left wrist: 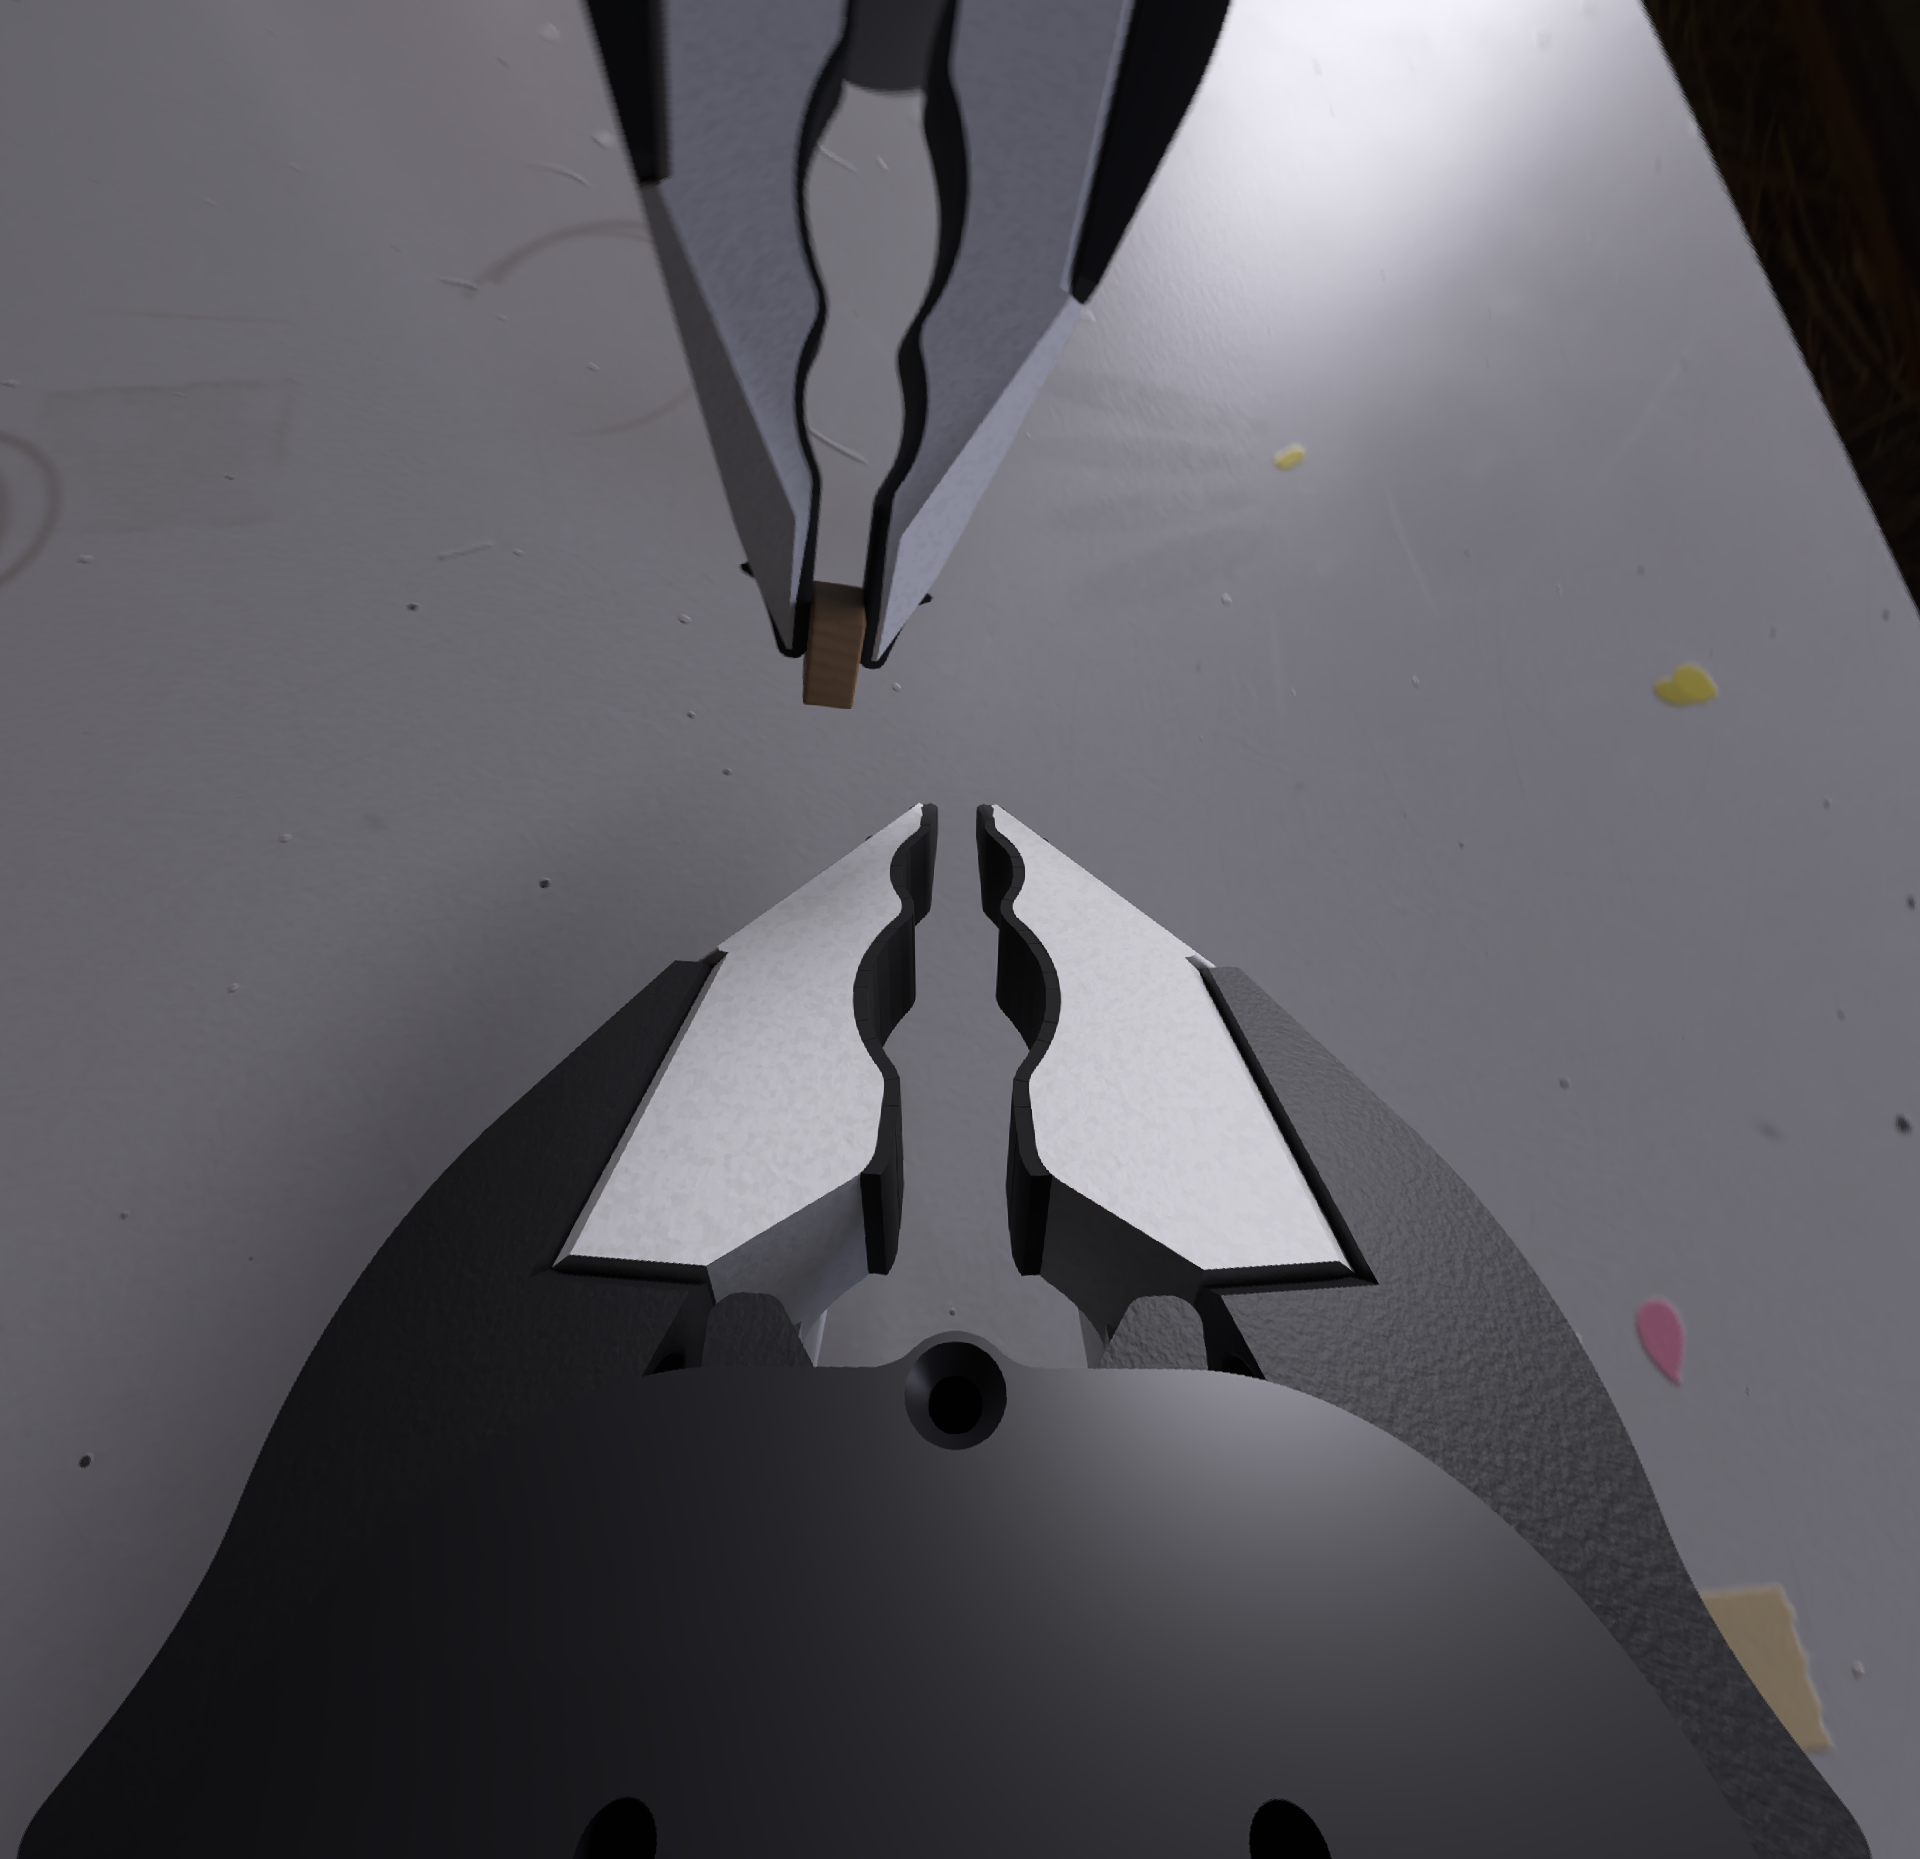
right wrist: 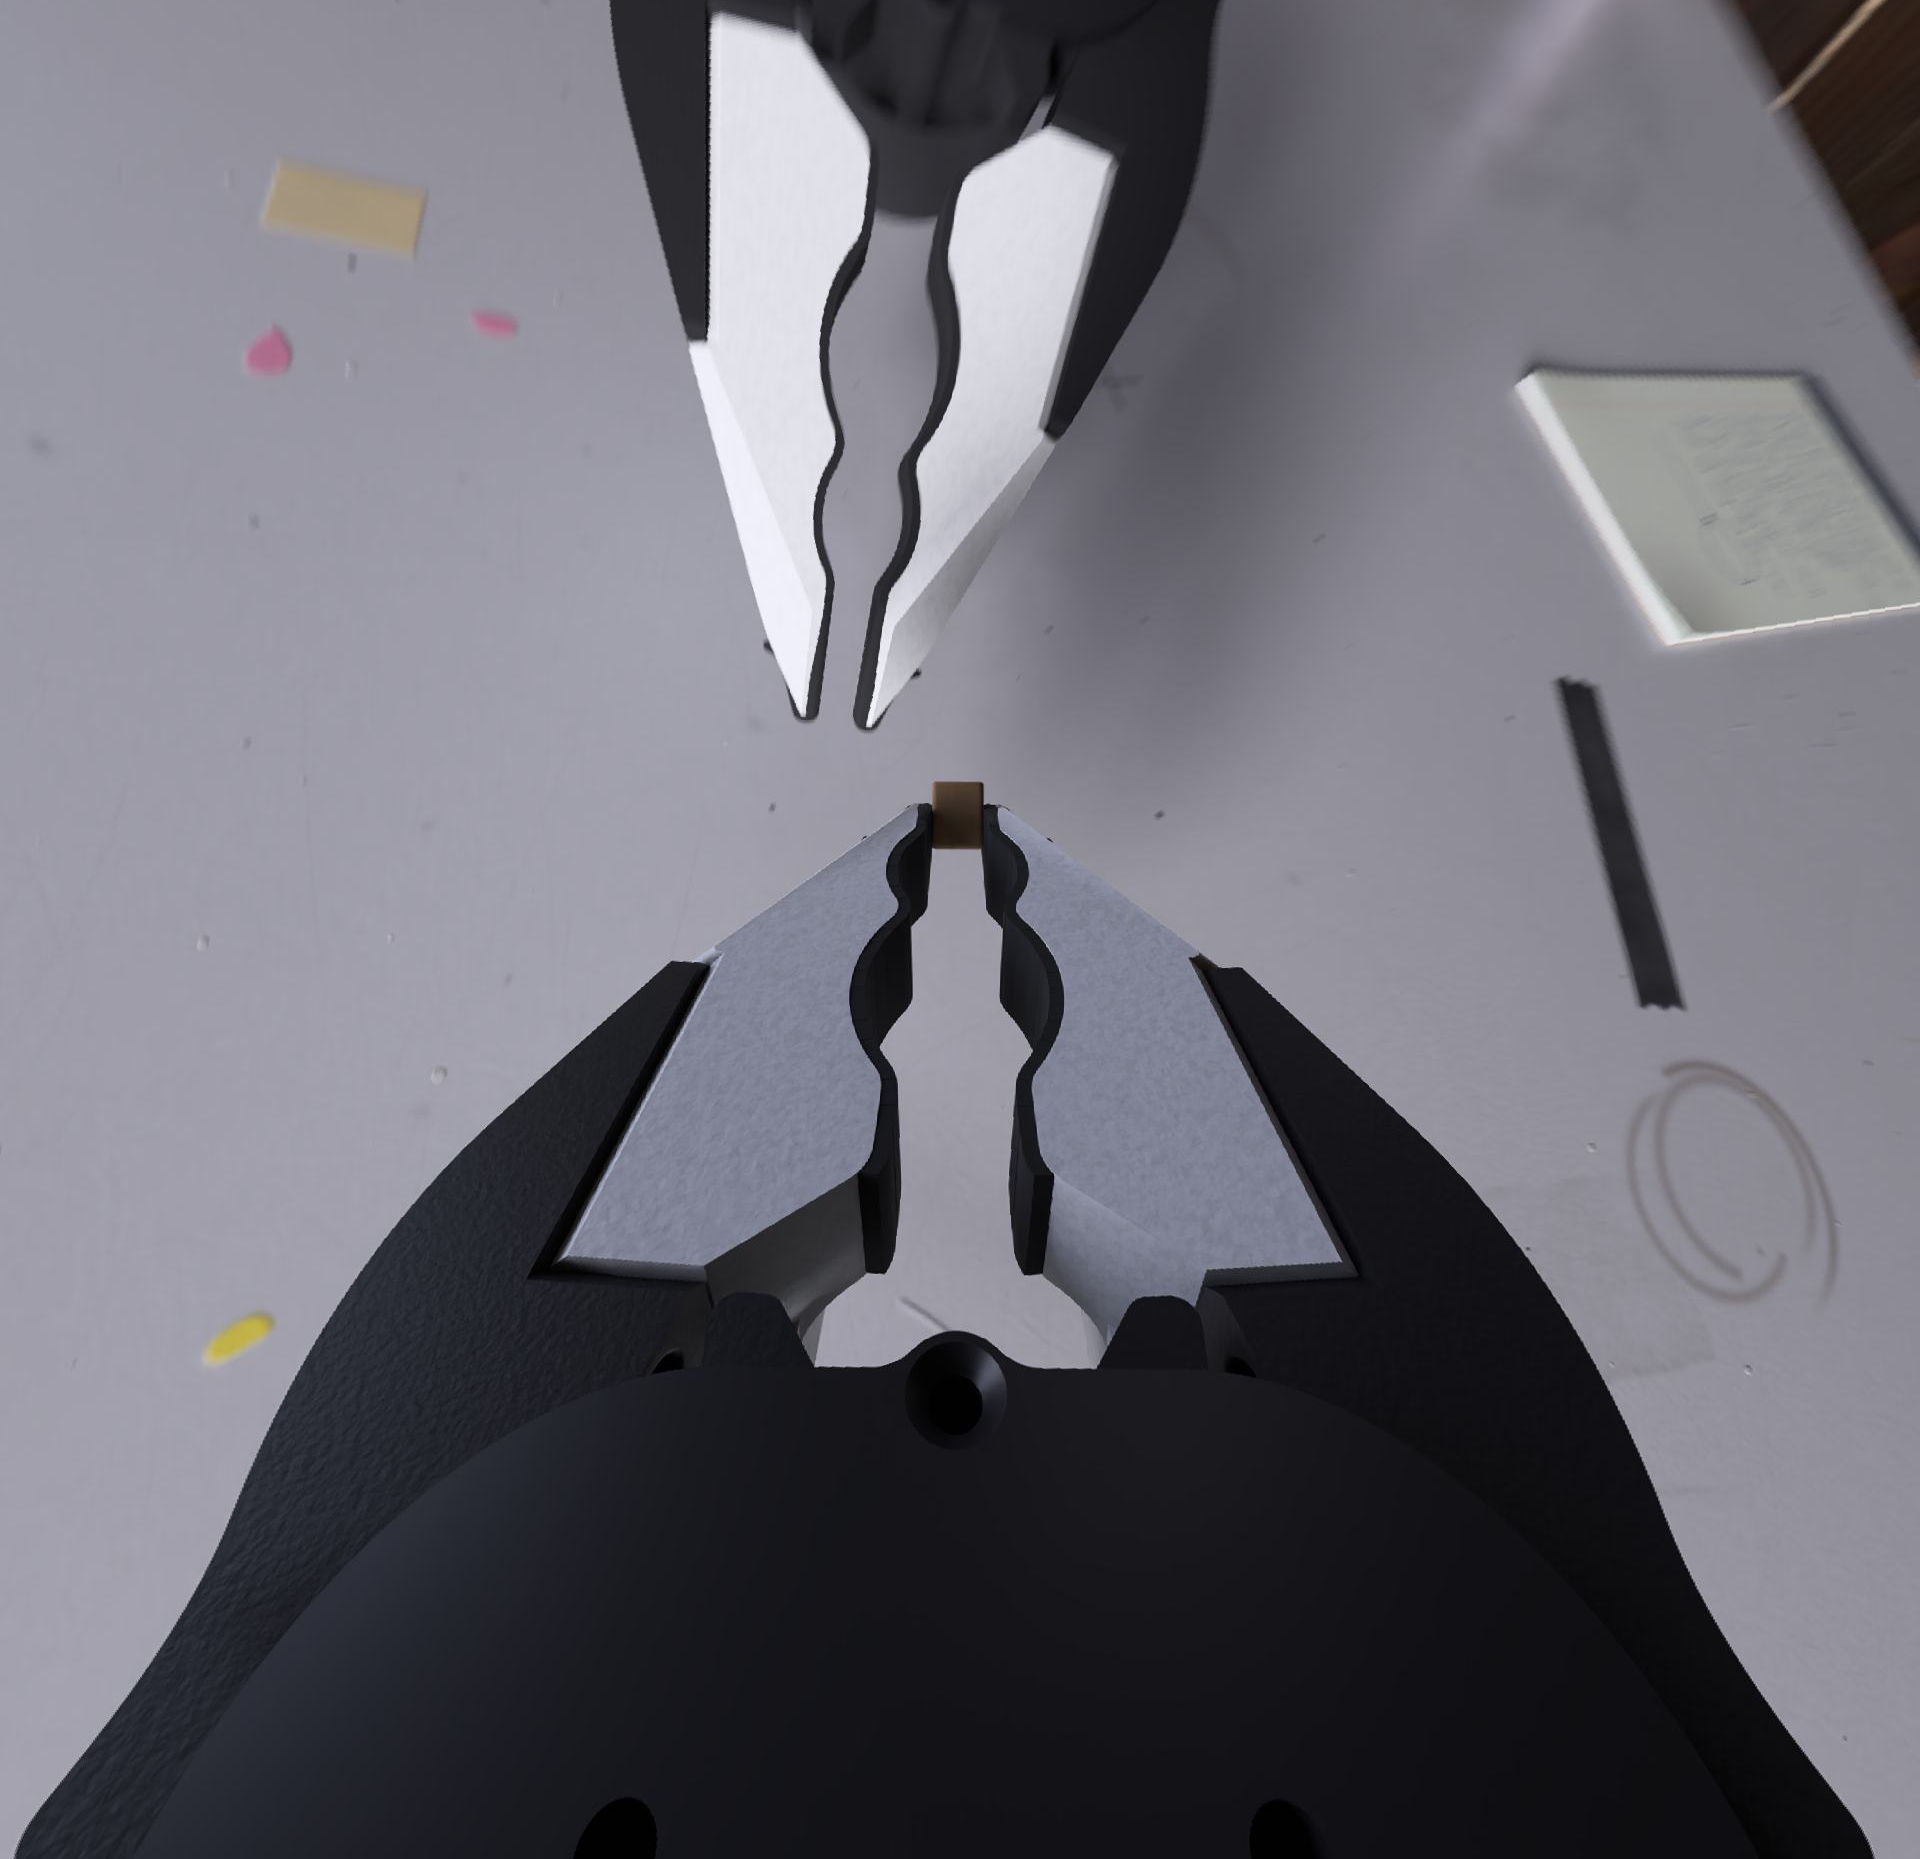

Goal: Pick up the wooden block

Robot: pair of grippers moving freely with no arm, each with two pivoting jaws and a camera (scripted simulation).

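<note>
Clearly the wooden block (right wrist: 957,814) sits pinched between the tips of the right gripper (right wrist: 957,822), whose two fingers are drawn in narrow and press on its two opposite sides; part of the block sticks out past the fingertips. It is a single small piece, tan to light brown, with flat faces and square edges, and in the left wrist view the same wooden block (left wrist: 833,643) shows as a short upright prism clamped between the far gripper's tips. Whether it touches the table (right wrist: 312,874) beneath cannot be told. The right gripper (left wrist: 833,637) points straight toward the left gripper (left wrist: 956,817), tip facing tip, the two near each other but apart. The left gripper's fingers hold nothing and stand almost together, with only a thin slit between the tips; from the right wrist view the left gripper (right wrist: 832,713) shows the same narrow gap. Farther out on the grey table lie one open notebook (right wrist: 1725,500), one black strip (right wrist: 1618,843), one tan rectangular patch (right wrist: 345,209), two pink spots (right wrist: 269,353) and one yellow spot (right wrist: 237,1337), plus faint ring marks (right wrist: 1725,1181). Two yellow spots (left wrist: 1685,685) show in the left wrist view.
</note>
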